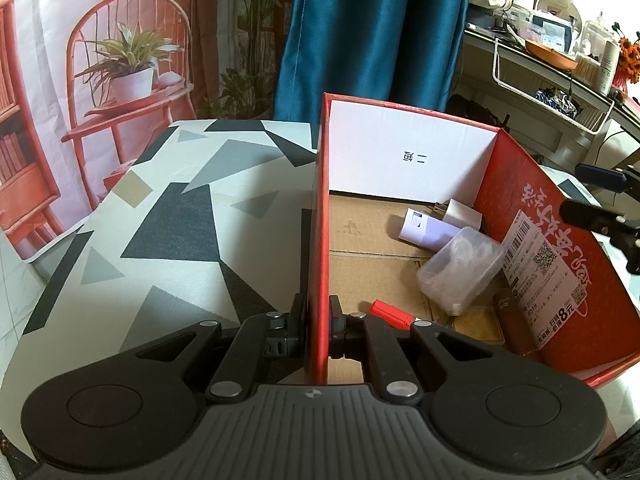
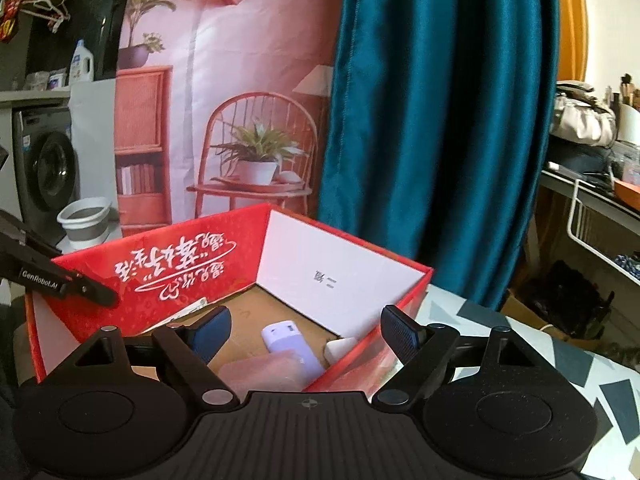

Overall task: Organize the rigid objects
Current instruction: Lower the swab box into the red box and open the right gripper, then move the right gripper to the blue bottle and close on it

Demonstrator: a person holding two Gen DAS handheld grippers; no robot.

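A red cardboard box [image 1: 532,216] stands on the patterned table. My left gripper [image 1: 318,320] is shut on the box's left wall [image 1: 319,240], one finger on each side. Inside lie a lilac tube [image 1: 428,230], a white charger plug [image 1: 460,212], a clear plastic container [image 1: 460,272] and a red pen-like object [image 1: 390,314]. My right gripper [image 2: 306,334] is open and empty, over the box's right wall [image 2: 352,364]. The tube [image 2: 290,344], the plug [image 2: 340,348] and the clear container [image 2: 260,372] show between its fingers. The right gripper's fingers [image 1: 592,216] show at the box's right edge.
The table [image 1: 168,216] has a grey, black and white geometric cloth. A blue curtain [image 1: 372,28] and a printed backdrop [image 1: 120,60] hang behind. A cluttered shelf [image 1: 560,48] is at the right. A washing machine [image 2: 44,164] and a bucket [image 2: 86,216] stand at the far left.
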